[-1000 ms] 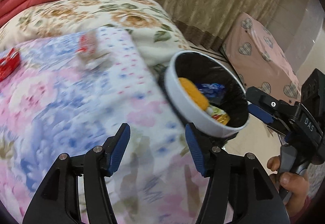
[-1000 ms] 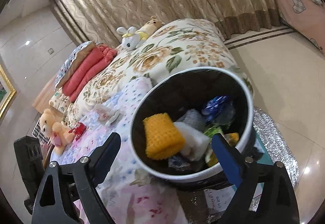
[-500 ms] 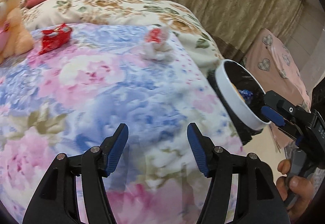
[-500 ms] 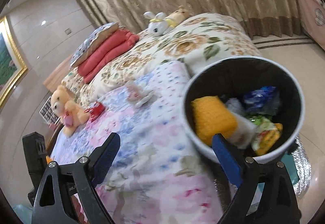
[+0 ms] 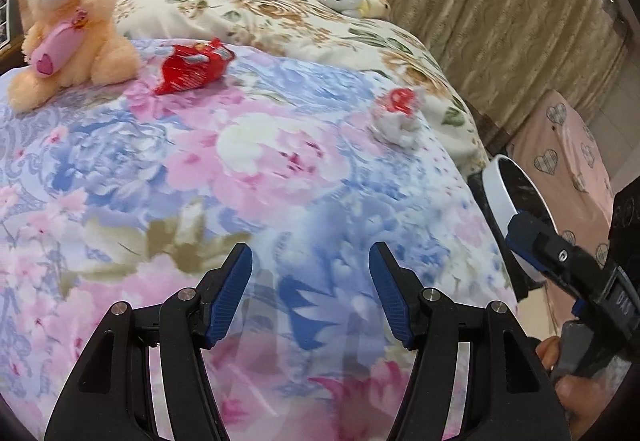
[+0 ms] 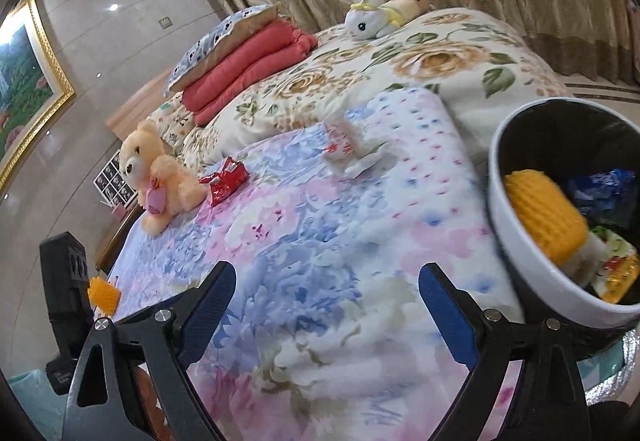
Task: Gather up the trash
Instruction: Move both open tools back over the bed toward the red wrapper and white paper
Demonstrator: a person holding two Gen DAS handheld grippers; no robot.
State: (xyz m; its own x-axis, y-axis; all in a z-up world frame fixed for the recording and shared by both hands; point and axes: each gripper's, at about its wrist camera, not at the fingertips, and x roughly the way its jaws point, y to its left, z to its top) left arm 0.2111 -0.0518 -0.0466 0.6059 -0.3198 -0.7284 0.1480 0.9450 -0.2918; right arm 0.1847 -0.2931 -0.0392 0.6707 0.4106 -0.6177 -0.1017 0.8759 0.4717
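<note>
Two scraps of trash on the flowered quilt, both well ahead of two empty grippers

The red wrapper (image 5: 192,67) lies flat on the quilt (image 5: 248,169) just beside the teddy bear (image 5: 70,21), far up and left of the left gripper (image 5: 310,295); the crumpled white-and-red wrapper (image 5: 398,117) sits nearer the quilt's right edge, ahead and slightly right of those fingers. The left gripper's blue pads stand about half apart, have just been opening a little, and hold nothing, only quilt showing between them. The right gripper (image 6: 326,315) is spread wide and empty, the white-and-red wrapper (image 6: 352,149) well beyond its tips. The white-rimmed bin (image 6: 520,249), with a yellow sponge (image 6: 544,213) and wrappers inside, stands off the bed's edge beside the right finger
</note>
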